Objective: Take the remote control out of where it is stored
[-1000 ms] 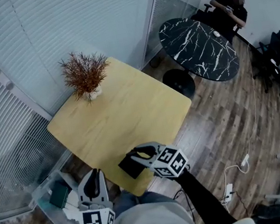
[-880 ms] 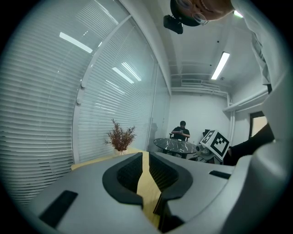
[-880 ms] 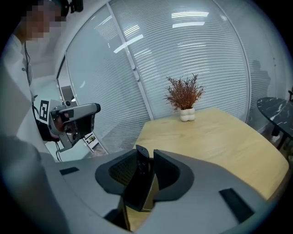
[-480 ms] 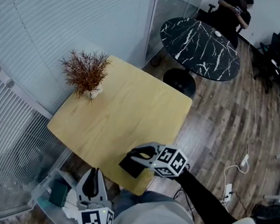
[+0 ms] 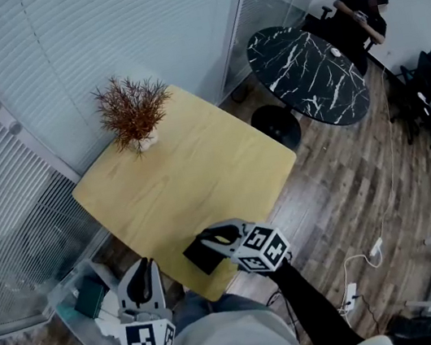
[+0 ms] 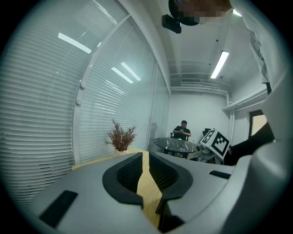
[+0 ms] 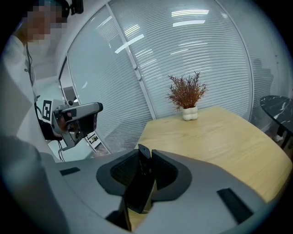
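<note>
Head view has the wooden counter [image 5: 196,154] across the middle and a clear storage bin [image 5: 65,300] on the floor at lower left. My left hand-held gripper [image 5: 141,278] hangs beside that bin, jaws nearly together on nothing. My right hand-held gripper [image 5: 209,241] sits at the counter's near corner. Its jaws have just been closing and pinch the remote control [image 5: 200,258], a dark slab already out of storage. I judge it light, stiff and smooth-sided, so a grip across its narrow edges near mid-length should stop it pivoting.
</note>
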{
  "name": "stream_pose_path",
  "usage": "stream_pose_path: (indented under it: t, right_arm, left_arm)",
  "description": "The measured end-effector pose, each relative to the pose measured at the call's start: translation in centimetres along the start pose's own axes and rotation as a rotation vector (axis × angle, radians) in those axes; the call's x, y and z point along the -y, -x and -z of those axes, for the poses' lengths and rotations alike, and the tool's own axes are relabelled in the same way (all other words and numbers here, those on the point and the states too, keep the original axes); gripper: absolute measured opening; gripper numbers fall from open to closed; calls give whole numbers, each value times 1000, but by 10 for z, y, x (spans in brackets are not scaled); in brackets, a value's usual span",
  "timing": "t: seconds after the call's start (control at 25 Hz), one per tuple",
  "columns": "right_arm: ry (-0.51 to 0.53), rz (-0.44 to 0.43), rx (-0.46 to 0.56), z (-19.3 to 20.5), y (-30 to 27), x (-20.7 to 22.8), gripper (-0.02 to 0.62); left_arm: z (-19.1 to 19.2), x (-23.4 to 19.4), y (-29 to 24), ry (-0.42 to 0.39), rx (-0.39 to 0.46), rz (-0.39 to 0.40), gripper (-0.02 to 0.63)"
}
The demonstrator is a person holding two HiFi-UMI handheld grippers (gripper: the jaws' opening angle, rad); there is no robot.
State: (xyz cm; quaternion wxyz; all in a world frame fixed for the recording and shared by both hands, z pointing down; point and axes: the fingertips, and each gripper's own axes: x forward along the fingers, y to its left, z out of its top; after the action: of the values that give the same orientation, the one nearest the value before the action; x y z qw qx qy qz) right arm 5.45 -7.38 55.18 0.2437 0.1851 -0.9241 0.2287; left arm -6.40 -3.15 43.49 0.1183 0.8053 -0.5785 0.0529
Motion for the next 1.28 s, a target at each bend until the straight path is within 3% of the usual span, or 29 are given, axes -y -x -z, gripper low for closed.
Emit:
stream_pose_path:
  t: [1.28]
  right_arm:
    - [18,35,37,-8,15,-4,69]
  left_arm:
    - [-12,-4,3,-26,56,-34,48]
